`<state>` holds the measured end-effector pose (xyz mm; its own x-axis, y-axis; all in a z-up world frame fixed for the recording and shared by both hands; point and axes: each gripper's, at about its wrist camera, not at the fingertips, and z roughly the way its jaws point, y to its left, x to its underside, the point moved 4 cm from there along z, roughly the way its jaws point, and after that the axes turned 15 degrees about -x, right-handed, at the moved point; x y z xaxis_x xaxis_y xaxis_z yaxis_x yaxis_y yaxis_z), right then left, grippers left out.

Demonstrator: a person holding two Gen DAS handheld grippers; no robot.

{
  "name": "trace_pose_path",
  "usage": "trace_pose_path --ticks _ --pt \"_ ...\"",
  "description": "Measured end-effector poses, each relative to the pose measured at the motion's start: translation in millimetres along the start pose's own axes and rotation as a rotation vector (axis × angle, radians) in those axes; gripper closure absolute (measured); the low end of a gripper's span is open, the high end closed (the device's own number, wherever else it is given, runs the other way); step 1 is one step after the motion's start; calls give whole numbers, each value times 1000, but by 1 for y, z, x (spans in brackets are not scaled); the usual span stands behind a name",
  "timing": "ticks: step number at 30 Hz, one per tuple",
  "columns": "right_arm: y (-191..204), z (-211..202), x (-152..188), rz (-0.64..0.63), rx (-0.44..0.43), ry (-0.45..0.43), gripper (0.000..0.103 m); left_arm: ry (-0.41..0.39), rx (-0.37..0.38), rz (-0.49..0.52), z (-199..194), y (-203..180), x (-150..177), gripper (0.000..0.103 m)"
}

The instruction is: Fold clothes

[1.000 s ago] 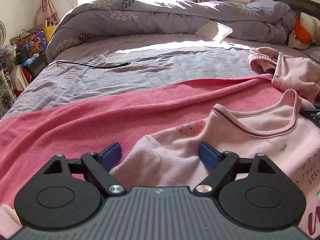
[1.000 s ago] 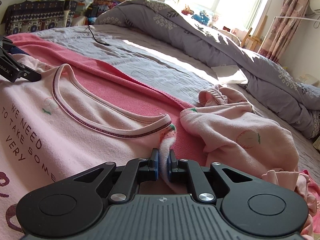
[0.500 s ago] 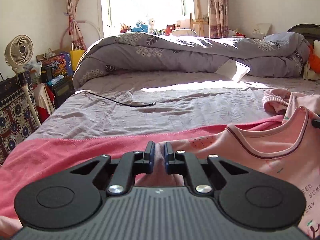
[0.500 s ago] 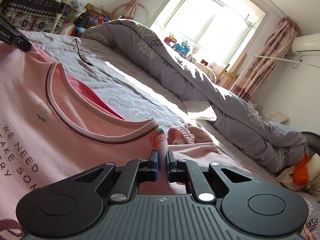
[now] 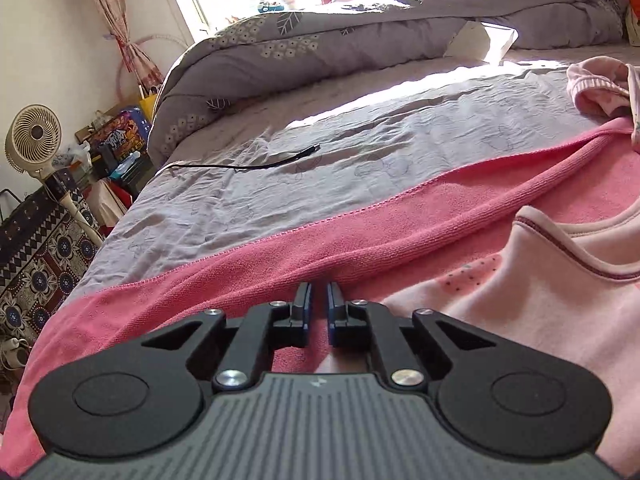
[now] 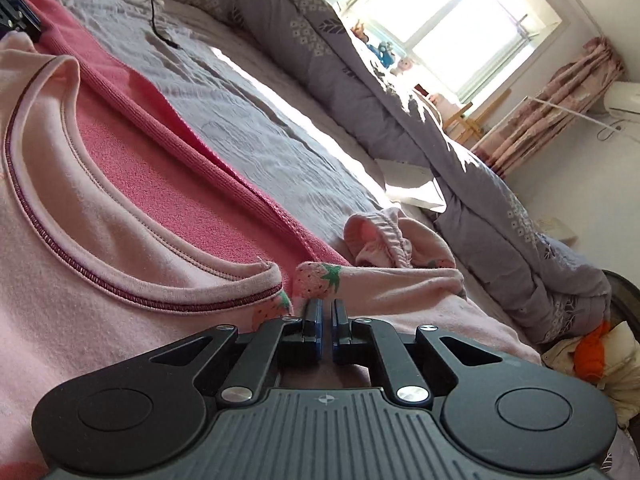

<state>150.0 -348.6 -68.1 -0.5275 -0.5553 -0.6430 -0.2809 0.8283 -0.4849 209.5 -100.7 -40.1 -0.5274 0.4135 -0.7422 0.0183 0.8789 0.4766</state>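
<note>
A pale pink shirt (image 5: 540, 300) with strawberry prints and a dark-trimmed neckline lies on a pink towel (image 5: 280, 264) on the bed; it also shows in the right wrist view (image 6: 80, 280). My left gripper (image 5: 319, 300) is shut on the shirt's left shoulder edge, low over the towel. My right gripper (image 6: 326, 312) is shut on the shirt's right shoulder beside the neckline (image 6: 168, 280). The cloth inside both pairs of jaws is mostly hidden. The left gripper shows at the top left of the right wrist view (image 6: 16, 12).
Another pink garment (image 6: 392, 248) lies bunched to the right. A black cable (image 5: 248, 164) lies on the grey sheet (image 5: 360, 152). A rolled grey duvet (image 5: 360, 36) runs along the far side. A fan (image 5: 34, 140) and clutter stand beside the bed at the left.
The left gripper closed on the shirt's shoulder. Both grippers lifted the shirt's top edge, then came back down low over the towel with it.
</note>
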Motion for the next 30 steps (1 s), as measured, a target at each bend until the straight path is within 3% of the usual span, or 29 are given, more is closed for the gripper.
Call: trace_pose_path --ticks 9,13,15,16,17,18,22,24,30 --pt "5 0 -1 -36 23 12 95 8 27 -34 2 5 1 95" --pt "-3 -8 -5 13 -1 -3 91 12 39 -49 3 7 1 96" --pt "-13 -23 -10 91 -51 -36 73 15 47 -58 3 9 1 95" --pt "-17 -32 -13 140 -96 -56 65 17 50 -62 3 9 1 96" --pt "-20 -41 -15 178 -147 -68 50 17 51 -63 3 9 1 95" --pt "-22 -51 -18 208 -203 -83 44 18 51 -63 3 9 2 95" --pt "-22 -76 -24 268 -352 -106 38 16 46 -58 3 9 1 95" --pt "-21 -73 -22 278 -364 -88 31 16 45 -58 3 9 1 95" --pt "-24 -47 1 366 -357 -15 28 16 46 -58 3 9 1 95"
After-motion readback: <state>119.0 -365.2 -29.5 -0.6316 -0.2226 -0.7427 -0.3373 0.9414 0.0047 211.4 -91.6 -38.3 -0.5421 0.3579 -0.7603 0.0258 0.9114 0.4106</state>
